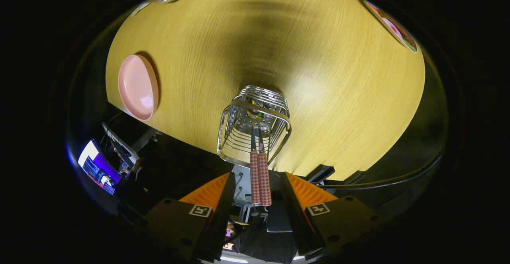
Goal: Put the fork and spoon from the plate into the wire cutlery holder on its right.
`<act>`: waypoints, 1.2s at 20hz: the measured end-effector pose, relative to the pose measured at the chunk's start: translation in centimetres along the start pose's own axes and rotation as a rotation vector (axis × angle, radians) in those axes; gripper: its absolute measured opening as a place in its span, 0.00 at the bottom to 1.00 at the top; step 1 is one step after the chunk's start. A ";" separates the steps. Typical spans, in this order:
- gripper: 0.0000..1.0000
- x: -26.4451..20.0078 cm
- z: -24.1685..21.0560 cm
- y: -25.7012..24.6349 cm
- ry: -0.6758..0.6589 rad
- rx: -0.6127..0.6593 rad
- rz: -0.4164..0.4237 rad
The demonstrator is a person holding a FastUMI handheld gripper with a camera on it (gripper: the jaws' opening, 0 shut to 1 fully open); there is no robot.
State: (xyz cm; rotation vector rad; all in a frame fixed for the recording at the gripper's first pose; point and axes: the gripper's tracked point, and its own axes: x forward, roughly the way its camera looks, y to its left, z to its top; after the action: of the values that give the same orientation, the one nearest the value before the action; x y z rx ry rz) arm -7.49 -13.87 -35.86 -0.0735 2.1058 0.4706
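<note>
The hand-held gripper (pixel 261 200) hangs open, its fingers spread either side of two checked handles (pixel 259 178) without touching them. Both handles stand in the wire holder (pixel 254 125) just ahead (presumably fork and spoon). The pink plate (pixel 137 87), far left on the worktop (pixel 338 96), lies bare, so the task looks done.

Counter (pixel 318 68): matt wood-grain laminate, fine straight lines. Wire cutlery holder (pixel 254 124): bright polished metal wire, reflective. Plate (pixel 137 87) near the counter's edge: smooth plastic, slight gloss. Two handles (pixel 259 177) between the spread jaws of the gripper (pixel 258 192): checked pattern, matt; material unclear.
</note>
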 end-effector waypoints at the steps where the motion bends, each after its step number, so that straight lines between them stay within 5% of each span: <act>1: 0.82 -0.5 0.0 0.4 -0.054 0.010 0.010; 6: 1.00 -3.9 -0.1 0.8 -0.441 0.116 0.026; 11: 1.00 -10.1 -1.7 0.2 -0.895 0.242 -0.037; 20: 0.99 -26.4 -9.7 1.7 -1.658 0.243 -0.367; 24: 0.99 -30.5 -13.1 5.3 -1.881 0.237 -0.464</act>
State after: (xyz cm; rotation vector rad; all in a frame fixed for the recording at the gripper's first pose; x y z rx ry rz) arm -2.32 -17.62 -2.91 0.0297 0.2383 -0.0958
